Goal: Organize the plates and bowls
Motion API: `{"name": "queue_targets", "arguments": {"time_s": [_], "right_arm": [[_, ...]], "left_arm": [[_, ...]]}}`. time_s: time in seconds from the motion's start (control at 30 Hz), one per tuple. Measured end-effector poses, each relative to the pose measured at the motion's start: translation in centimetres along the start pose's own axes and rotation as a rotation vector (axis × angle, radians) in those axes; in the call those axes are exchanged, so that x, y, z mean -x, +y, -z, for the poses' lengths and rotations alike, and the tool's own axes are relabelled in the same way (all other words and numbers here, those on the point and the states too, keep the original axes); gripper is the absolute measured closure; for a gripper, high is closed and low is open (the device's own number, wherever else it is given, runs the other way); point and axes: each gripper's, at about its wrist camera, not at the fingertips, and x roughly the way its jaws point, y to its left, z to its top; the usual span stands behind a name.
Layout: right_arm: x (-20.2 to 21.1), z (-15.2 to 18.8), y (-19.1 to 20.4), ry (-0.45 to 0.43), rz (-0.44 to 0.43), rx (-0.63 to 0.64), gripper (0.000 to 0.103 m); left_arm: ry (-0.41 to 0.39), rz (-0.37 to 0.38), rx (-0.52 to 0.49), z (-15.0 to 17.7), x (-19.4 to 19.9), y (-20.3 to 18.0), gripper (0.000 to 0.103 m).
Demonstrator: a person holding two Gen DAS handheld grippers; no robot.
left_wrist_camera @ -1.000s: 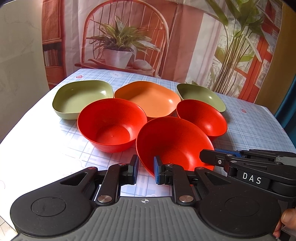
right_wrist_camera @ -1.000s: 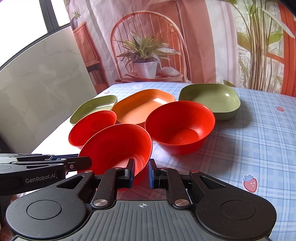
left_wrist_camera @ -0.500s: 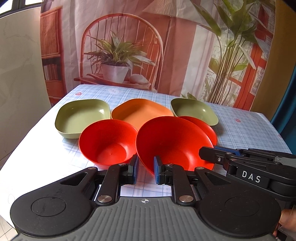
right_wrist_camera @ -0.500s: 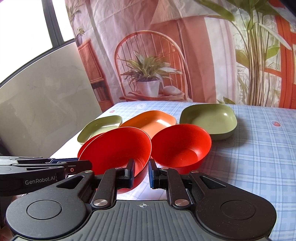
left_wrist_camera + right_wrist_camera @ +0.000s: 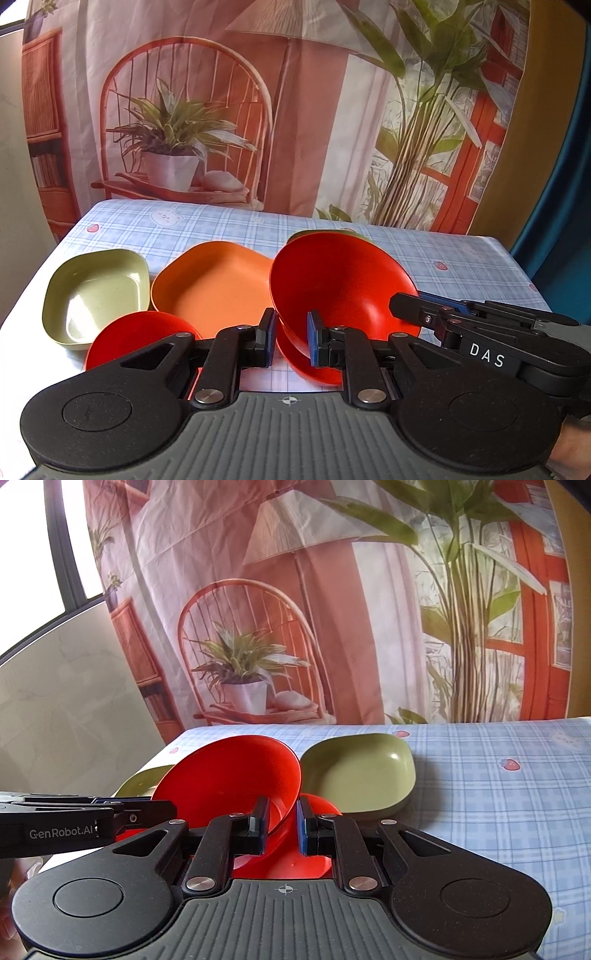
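Note:
A red bowl [image 5: 340, 291] hangs tilted above the table, gripped by opposite rims. My left gripper [image 5: 291, 341] is shut on its near-left rim, and my right gripper [image 5: 282, 823] is shut on the right rim [image 5: 284, 812]. The right gripper's fingers [image 5: 406, 306] show at that rim in the left wrist view. A second red bowl [image 5: 295, 864] sits on the table right under the held one. A third red bowl [image 5: 140, 336] stands to the left. Behind them lie an orange plate [image 5: 210, 291] and two green dishes [image 5: 92, 291] [image 5: 358, 775].
The table carries a blue checked cloth [image 5: 498, 794] with open cloth to the right of the dishes. A printed backdrop with a chair and plants [image 5: 177, 147] hangs right behind the far table edge. A pale wall panel [image 5: 55, 701] stands to the left.
Both grippers have raised the red bowl off the table and carried it forward. It now hangs over the right-hand red bowl, which it mostly hides. The other dishes have not moved.

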Motion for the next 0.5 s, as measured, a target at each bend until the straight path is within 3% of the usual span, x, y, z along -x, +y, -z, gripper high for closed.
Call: {"name": "queue_targets", "arguments": {"time_s": [0.5], "right_arm": [[-3.1, 1.5, -1.8, 0.062, 0.051, -0.001, 0.089]], "left_arm": [[0.08, -0.012, -0.021, 0.5, -4.3, -0.2, 0.084]]}}
